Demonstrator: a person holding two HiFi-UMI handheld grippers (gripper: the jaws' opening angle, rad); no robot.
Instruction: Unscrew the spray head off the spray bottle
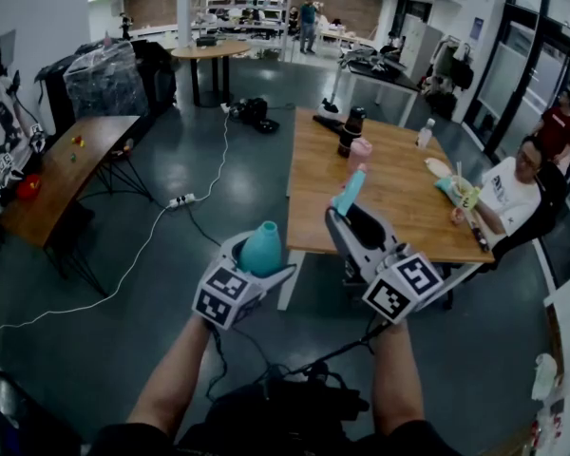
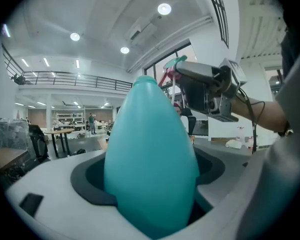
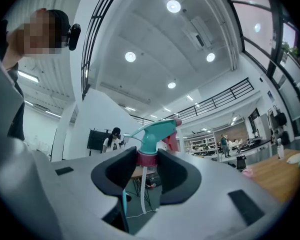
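Note:
My left gripper (image 1: 252,269) is shut on the teal spray bottle (image 1: 261,248), whose body (image 2: 150,159) fills the space between its jaws with the bare neck pointing up. The spray head (image 3: 157,131), teal with a pink trigger and pink collar, is off the bottle and held apart from it. My right gripper (image 3: 147,159) is shut on the pink collar, and the white dip tube (image 3: 142,189) hangs free below. In the head view the spray head (image 1: 351,183) sticks up from the right gripper (image 1: 350,218), to the right of the bottle.
A wooden table (image 1: 380,188) lies ahead with a dark bottle (image 1: 350,131), a clear bottle (image 1: 424,133) and a seated person (image 1: 513,193) at its right end. Another wooden table (image 1: 66,169) stands at the left. A white cable (image 1: 171,207) runs across the dark floor.

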